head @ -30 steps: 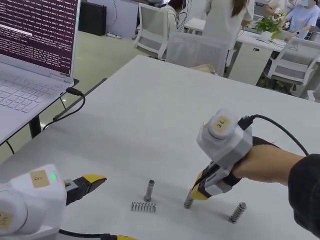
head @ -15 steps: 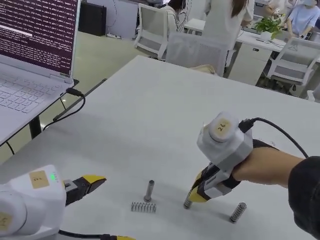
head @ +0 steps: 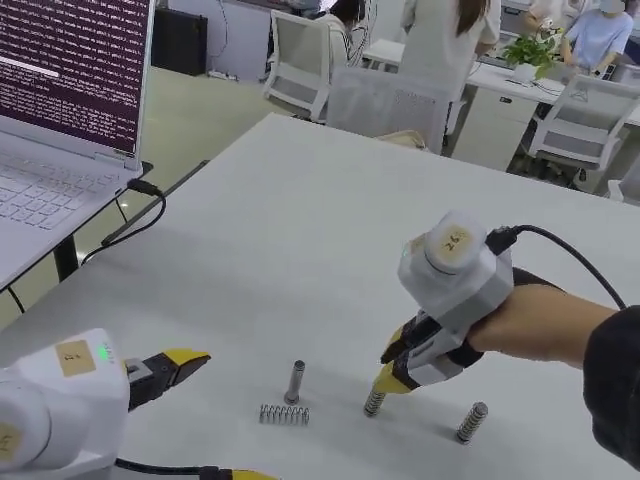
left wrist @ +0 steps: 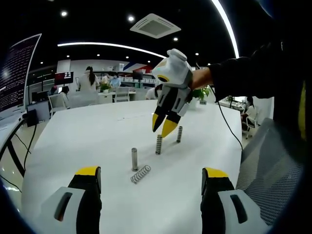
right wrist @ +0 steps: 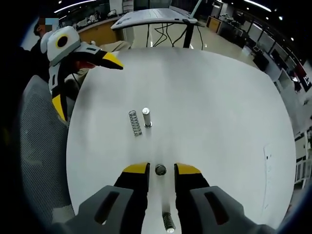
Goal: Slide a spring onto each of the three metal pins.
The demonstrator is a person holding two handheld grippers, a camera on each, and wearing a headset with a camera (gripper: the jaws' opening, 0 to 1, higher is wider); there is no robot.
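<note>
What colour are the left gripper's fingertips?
Yellow fingertips, shown best in the left gripper view.

There are one bare pin (head: 294,382), one loose spring (head: 284,413) and two spring-covered pins (head: 374,402).

The left pin (head: 295,381) is a short grey metal post standing upright and bare on the white table (head: 300,250). A loose spring (head: 284,413) lies flat just in front of it. The middle pin (head: 374,402) and the right pin (head: 472,422) each wear a coiled spring.
</note>
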